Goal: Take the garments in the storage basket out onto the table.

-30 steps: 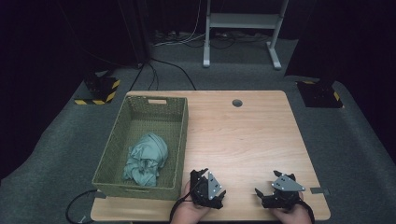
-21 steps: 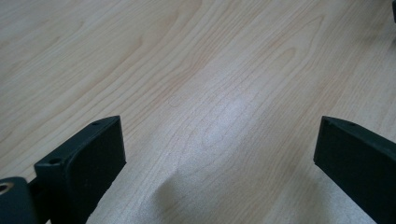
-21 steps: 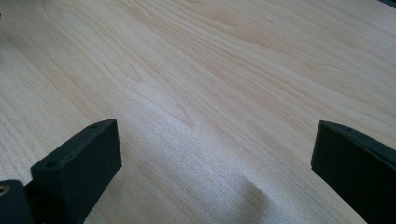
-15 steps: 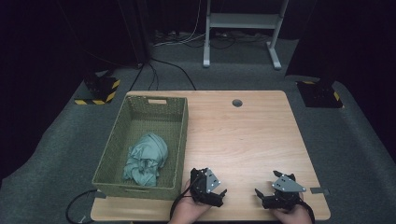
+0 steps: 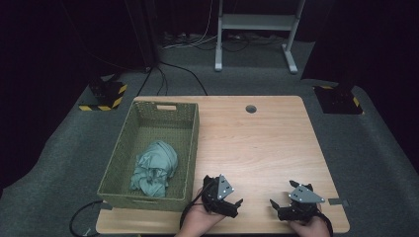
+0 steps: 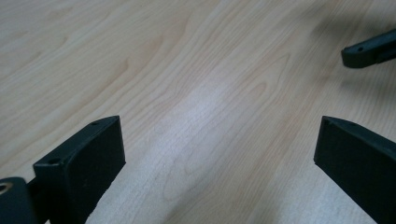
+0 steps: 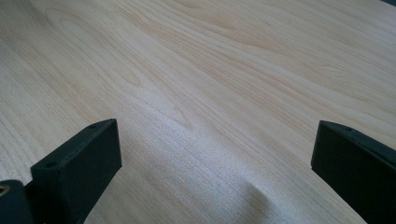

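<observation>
left gripper point(image 5: 236, 206) was held low at the near edge of the table point(image 5: 262, 143), hand point(image 5: 197, 222) wrapped under it, grey plate tilted up. its jaws were spread wide with nothing between them; in the left gripper view point(image 6: 219, 144) bare wood grain was seen between the two black jaws, and a jaw tip of the other gripper was caught at the upper right. right gripper point(image 5: 275, 206) was held near the same edge, well apart from the left one, jaws pointed toward it and likewise released, nothing gripped; in the right gripper view point(image 7: 215, 149) plain tabletop was seen in the gap. both grippers were kept just above or on the wood; contact could not be told.

woven green basket point(image 5: 189, 148) was set on the left part of the table, just beside the left gripper. a crumpled teal cloth point(image 5: 154, 167) was lying in its nearer half, not touched by either gripper. far half of the basket was left bare. a round cable hole point(image 5: 251, 108) was noted near the far table edge.
</observation>
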`<state>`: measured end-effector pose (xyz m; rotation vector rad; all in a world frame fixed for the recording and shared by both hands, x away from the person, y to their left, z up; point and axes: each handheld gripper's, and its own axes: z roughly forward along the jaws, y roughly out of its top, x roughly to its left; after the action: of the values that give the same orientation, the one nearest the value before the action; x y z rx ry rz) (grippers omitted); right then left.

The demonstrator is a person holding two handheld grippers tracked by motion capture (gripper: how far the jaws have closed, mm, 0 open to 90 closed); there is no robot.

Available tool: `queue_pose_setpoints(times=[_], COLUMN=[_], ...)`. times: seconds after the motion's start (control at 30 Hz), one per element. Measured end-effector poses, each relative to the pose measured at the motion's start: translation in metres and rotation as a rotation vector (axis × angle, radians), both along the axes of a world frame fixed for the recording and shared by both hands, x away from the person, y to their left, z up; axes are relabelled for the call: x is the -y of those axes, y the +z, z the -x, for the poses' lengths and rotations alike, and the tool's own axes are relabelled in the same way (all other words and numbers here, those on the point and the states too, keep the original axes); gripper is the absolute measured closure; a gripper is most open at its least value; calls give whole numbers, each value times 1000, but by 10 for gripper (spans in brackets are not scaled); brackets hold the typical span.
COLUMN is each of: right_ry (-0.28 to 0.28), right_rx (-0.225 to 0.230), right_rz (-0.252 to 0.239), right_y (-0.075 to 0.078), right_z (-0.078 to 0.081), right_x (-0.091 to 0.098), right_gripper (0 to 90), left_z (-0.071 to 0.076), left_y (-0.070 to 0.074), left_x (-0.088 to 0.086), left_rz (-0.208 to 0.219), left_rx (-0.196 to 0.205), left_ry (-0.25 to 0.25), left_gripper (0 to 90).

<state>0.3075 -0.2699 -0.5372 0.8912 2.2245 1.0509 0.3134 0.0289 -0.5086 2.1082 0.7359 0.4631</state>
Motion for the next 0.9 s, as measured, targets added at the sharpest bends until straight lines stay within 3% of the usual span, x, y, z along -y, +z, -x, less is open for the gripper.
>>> queue_pose_setpoints(times=[0.73,0.9], right_ry=[-3,-5], right_rx=[-16,-15], right_rz=[-49,-52], right_y=[1,1], right_z=[-1,-1], right_x=[5,5], right_gripper=[14,14], left_z=[2,0], left_y=[53,69], left_x=[1,-1], left_rz=[-20,-6], left_rx=[17,19], left_ry=[3,-11], left_gripper=[22,19])
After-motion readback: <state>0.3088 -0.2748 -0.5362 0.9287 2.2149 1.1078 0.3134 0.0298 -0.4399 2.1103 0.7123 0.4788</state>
